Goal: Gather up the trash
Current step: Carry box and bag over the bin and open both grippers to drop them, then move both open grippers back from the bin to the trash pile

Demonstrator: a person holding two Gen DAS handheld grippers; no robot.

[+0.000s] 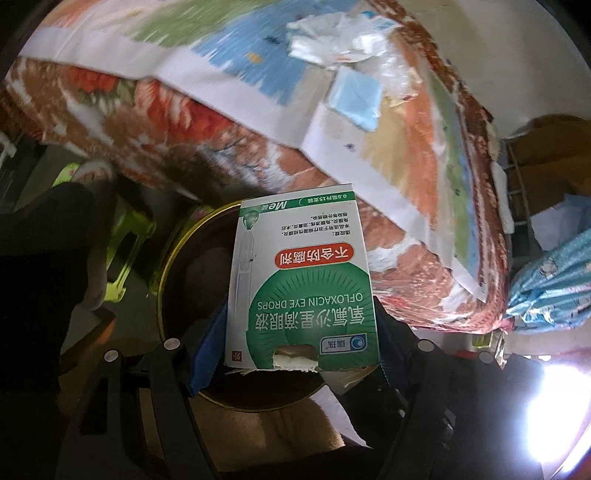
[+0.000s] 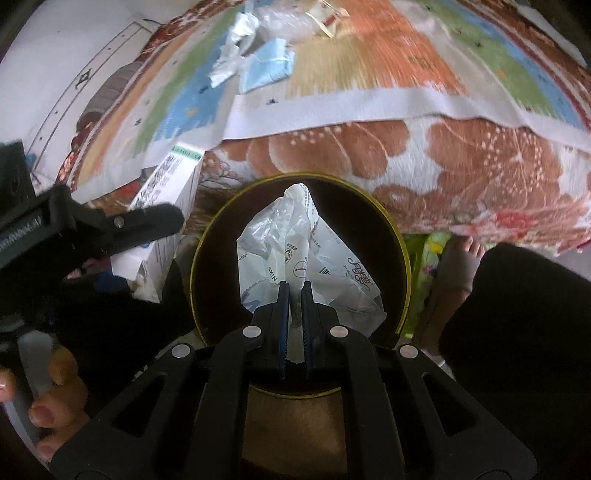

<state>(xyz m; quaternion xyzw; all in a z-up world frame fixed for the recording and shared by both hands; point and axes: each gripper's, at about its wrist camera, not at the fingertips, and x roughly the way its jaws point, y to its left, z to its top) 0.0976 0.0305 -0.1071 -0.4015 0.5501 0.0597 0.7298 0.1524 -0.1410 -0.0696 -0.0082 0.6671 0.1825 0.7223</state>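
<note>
My left gripper [image 1: 301,332] is shut on a green and white eye drops box [image 1: 301,284] and holds it over the round dark bin with a gold rim [image 1: 173,258]. The box also shows in the right wrist view [image 2: 166,206], at the bin's left edge. My right gripper [image 2: 294,295] is shut on a crumpled clear plastic wrapper [image 2: 295,240] above the open bin [image 2: 400,240]. More trash lies on the bed: crumpled white paper [image 1: 325,37] [image 2: 231,55], a blue face mask [image 1: 356,98] [image 2: 267,68] and a clear plastic bag [image 2: 284,18].
The bed with a colourful mat [image 2: 369,74] and floral blanket [image 2: 424,155] stands behind the bin. A person's foot in a slipper [image 2: 458,269] and dark leg are right of the bin. A green stool [image 1: 129,243] is at the left.
</note>
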